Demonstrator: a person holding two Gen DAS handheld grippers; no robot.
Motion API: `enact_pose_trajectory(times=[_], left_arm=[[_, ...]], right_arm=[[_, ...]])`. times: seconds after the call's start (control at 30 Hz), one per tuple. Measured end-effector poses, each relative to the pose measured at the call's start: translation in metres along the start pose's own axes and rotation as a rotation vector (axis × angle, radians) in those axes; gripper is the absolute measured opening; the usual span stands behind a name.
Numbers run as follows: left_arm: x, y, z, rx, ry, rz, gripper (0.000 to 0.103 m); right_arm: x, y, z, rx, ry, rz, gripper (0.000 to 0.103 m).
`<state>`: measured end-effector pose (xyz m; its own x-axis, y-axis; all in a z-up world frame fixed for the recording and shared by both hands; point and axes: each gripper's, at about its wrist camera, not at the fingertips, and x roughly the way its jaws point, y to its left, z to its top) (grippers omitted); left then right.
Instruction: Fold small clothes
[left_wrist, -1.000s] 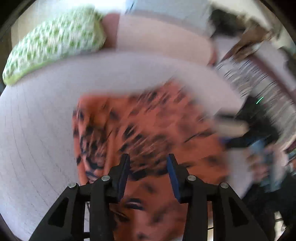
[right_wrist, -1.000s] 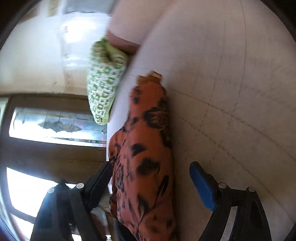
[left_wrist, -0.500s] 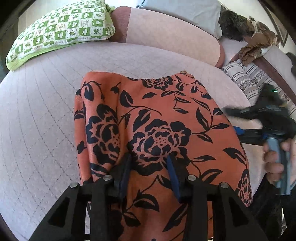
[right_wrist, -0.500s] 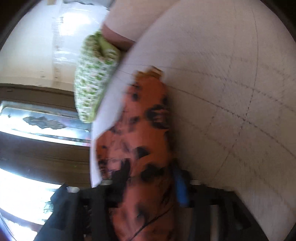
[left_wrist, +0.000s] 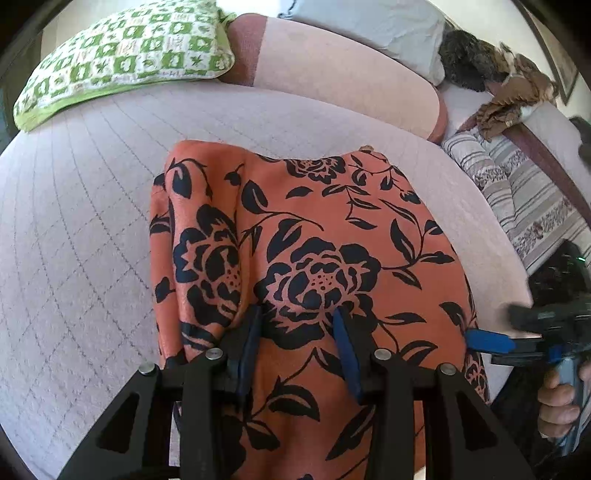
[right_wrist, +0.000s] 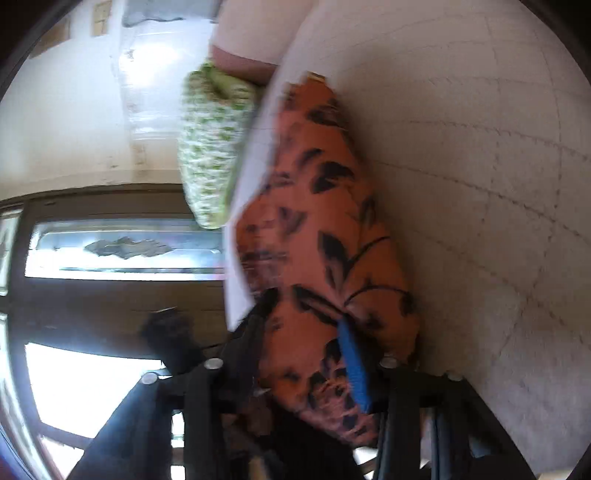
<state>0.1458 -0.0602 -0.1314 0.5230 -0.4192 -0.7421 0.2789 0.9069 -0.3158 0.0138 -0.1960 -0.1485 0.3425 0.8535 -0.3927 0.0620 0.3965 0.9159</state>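
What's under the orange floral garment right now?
The orange floral garment lies on the quilted pale bedspread, which shows around its far edges. Whether anything else sits beneath is hidden. Both the left gripper and right gripper pinch its near edge.

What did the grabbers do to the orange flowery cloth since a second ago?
The right gripper, wide open beside the orange cloth a second ago, closed onto its edge. The left gripper kept pinching its fold. The cloth stayed on the bed, the green pillow unmoved.
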Motion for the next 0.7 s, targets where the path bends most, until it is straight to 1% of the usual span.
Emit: enact_pose_trajectory(times=[0.03,0.1,0.13,0.2,0.23,0.3,0.33,0.37,0.4,0.43,0.47,0.5,0.53,0.57,0.6,0.63,0.67,0.7], left_arm=[[-0.004,-0.001,0.001,-0.004,0.0,0.003,0.041],[-0.019,-0.006,0.002,-0.001,-0.023,0.02,0.042],[-0.026,-0.008,0.0,-0.002,-0.041,0.014,0.042],[-0.042,-0.009,-0.009,-0.014,-0.073,-0.018,0.046],[-0.045,-0.008,-0.015,-0.028,-0.078,-0.019,0.048],[-0.041,0.0,-0.03,-0.051,-0.06,-0.022,0.048],[-0.035,0.004,-0.035,-0.056,-0.051,-0.021,0.046],[-0.029,0.01,-0.04,-0.067,-0.055,-0.038,0.042],[-0.028,0.013,-0.04,-0.08,-0.064,-0.049,0.04],[-0.027,0.018,-0.038,-0.112,-0.058,-0.059,0.036],[-0.029,0.02,-0.036,-0.135,-0.052,-0.066,0.036],[-0.034,0.02,-0.033,-0.153,-0.045,-0.078,0.035],[-0.042,0.02,-0.031,-0.158,-0.055,-0.098,0.036],[-0.05,0.02,-0.029,-0.159,-0.072,-0.116,0.036],[-0.061,0.023,-0.026,-0.16,-0.102,-0.132,0.037],[-0.068,0.027,-0.024,-0.169,-0.121,-0.143,0.043],[-0.073,0.034,-0.02,-0.19,-0.133,-0.154,0.049],[-0.074,0.043,-0.013,-0.214,-0.137,-0.164,0.05]], right_arm=[[-0.007,0.009,-0.002,-0.038,-0.014,-0.001,0.077],[-0.023,0.021,-0.002,-0.116,-0.069,-0.06,0.078],[-0.028,0.021,0.0,-0.123,-0.09,-0.095,0.079],[-0.032,0.012,0.007,-0.096,-0.12,-0.162,0.079],[-0.03,0.004,0.011,-0.072,-0.116,-0.174,0.079],[-0.022,-0.005,0.012,-0.052,-0.094,-0.164,0.079],[-0.009,-0.008,0.011,-0.052,-0.056,-0.152,0.079],[-0.004,-0.013,0.012,-0.062,-0.013,-0.149,0.071],[0.009,-0.017,0.01,-0.071,0.031,-0.181,0.054],[0.022,-0.024,0.008,-0.063,0.055,-0.223,0.041],[0.02,-0.024,0.007,-0.054,0.042,-0.216,0.04],[0.018,-0.021,0.008,-0.054,0.038,-0.217,0.04],[0.015,-0.016,0.008,-0.083,0.028,-0.244,0.041],[0.01,-0.006,0.006,-0.138,0.014,-0.302,0.049],[0.008,0.001,0.005,-0.177,-0.004,-0.344,0.053],[0.002,0.01,0.005,-0.21,-0.029,-0.378,0.057],[-0.005,0.02,0.005,-0.242,-0.068,-0.397,0.058],[-0.01,0.031,0.005,-0.271,-0.098,-0.397,0.059]])
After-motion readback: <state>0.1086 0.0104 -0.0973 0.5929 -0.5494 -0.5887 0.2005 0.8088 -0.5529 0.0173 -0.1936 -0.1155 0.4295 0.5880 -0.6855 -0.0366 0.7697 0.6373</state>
